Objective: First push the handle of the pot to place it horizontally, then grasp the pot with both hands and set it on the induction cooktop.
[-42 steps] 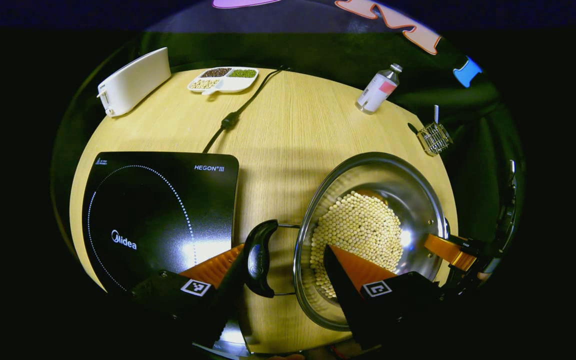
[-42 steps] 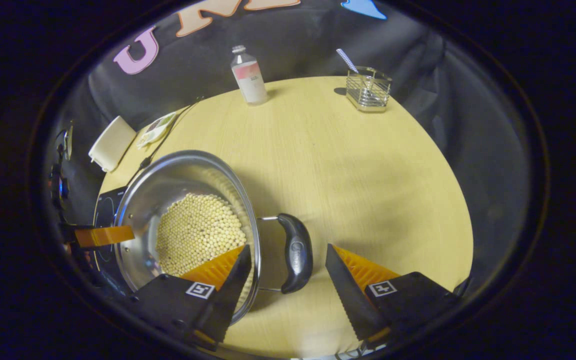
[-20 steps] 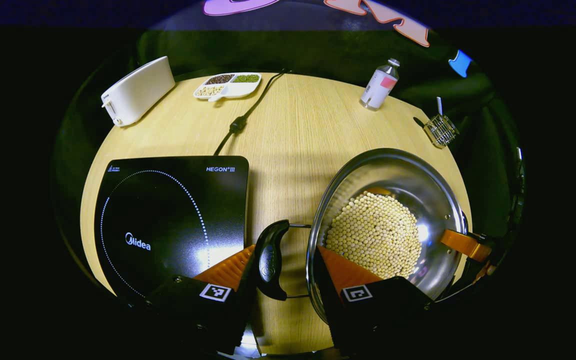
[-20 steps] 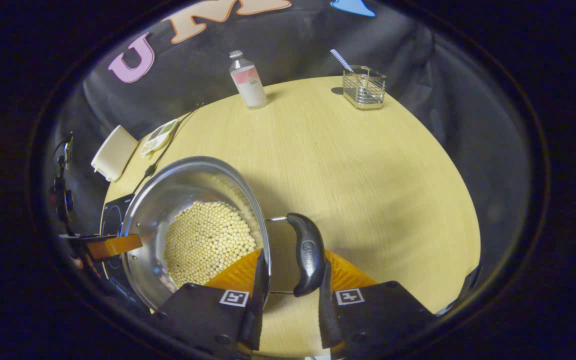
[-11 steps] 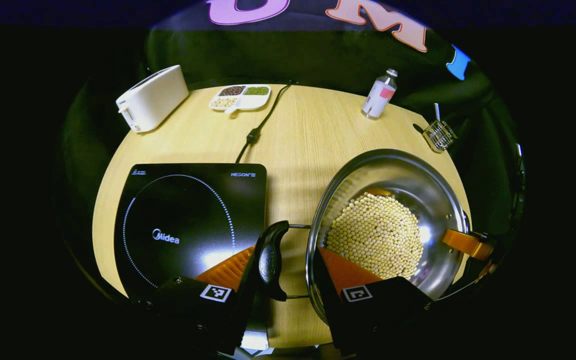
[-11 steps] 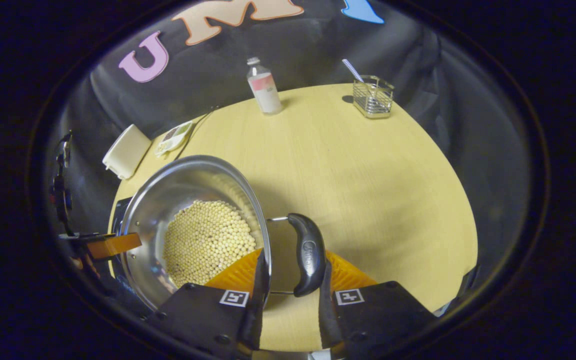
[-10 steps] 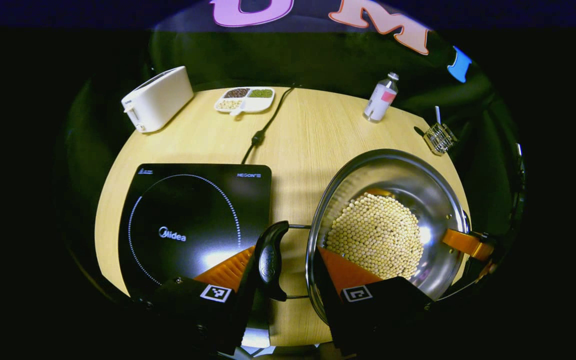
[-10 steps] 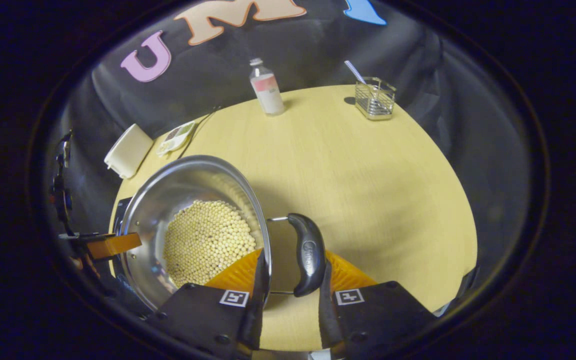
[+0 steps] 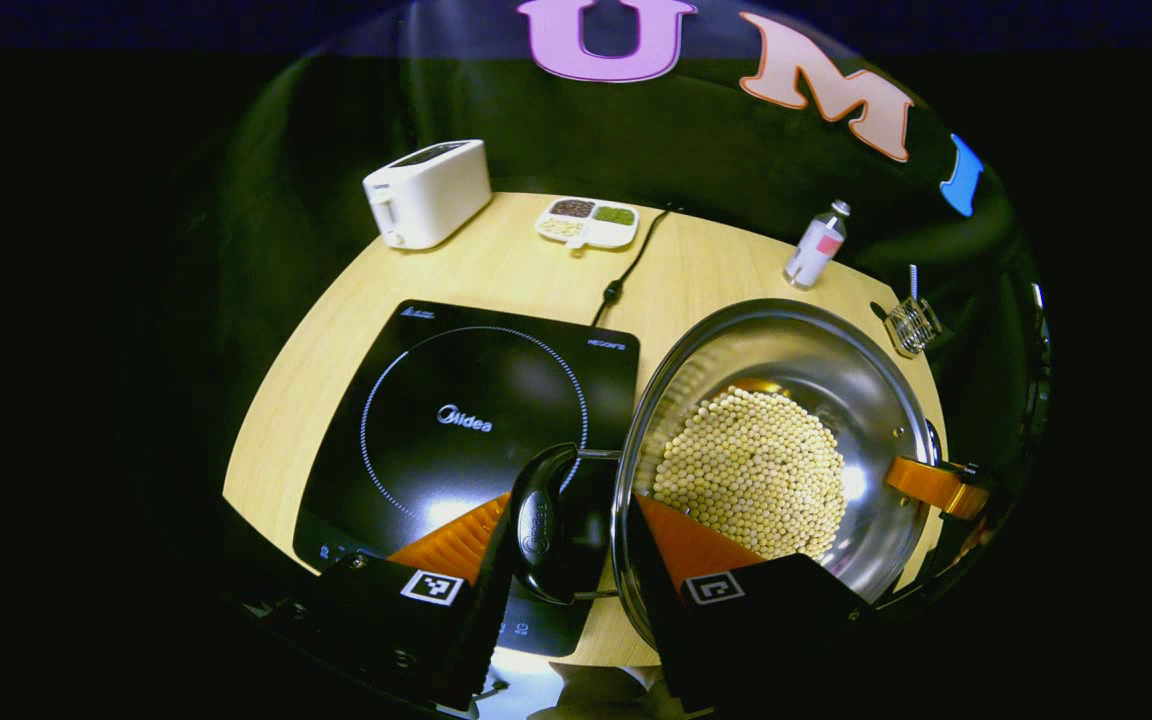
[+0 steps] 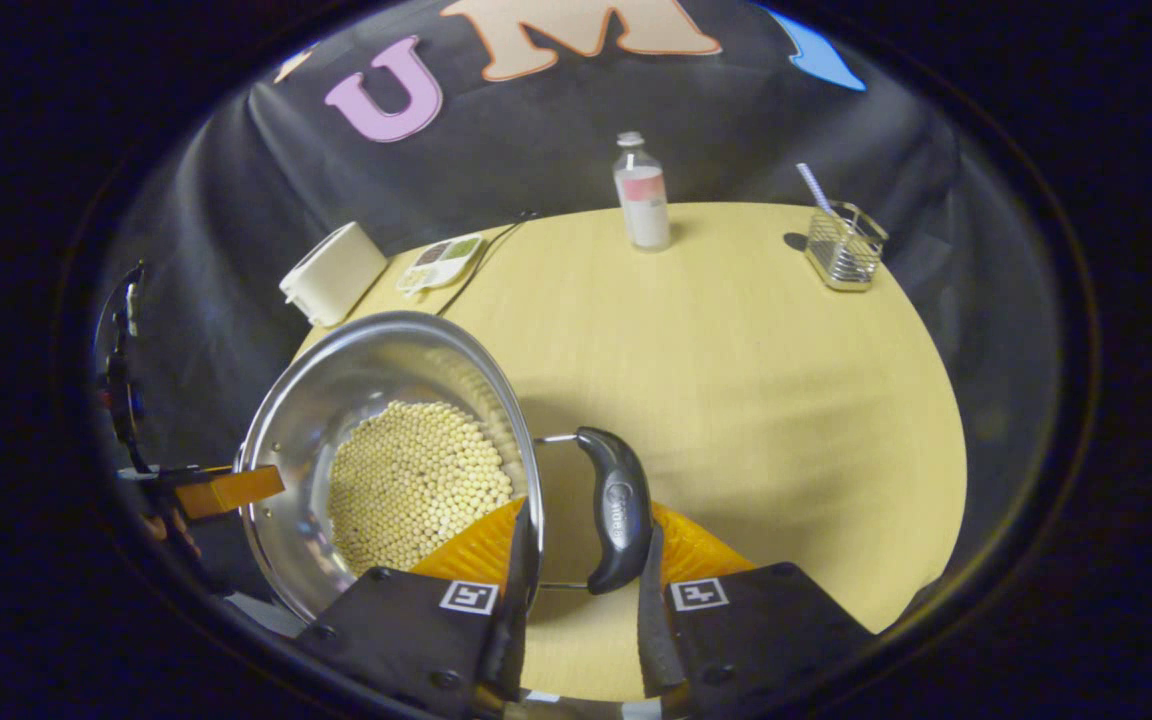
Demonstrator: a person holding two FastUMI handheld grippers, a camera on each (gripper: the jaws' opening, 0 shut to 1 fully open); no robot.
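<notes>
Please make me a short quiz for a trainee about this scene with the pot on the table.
1. True or false: the pot is empty.
2. What is the left gripper shut on? A: the bottle. B: the pot, at its side handle. C: the power cord.
3. Which white appliance stands near the divided dish?
Key: 1 false, it holds pale beans. 2 B. 3 the toaster.
</notes>
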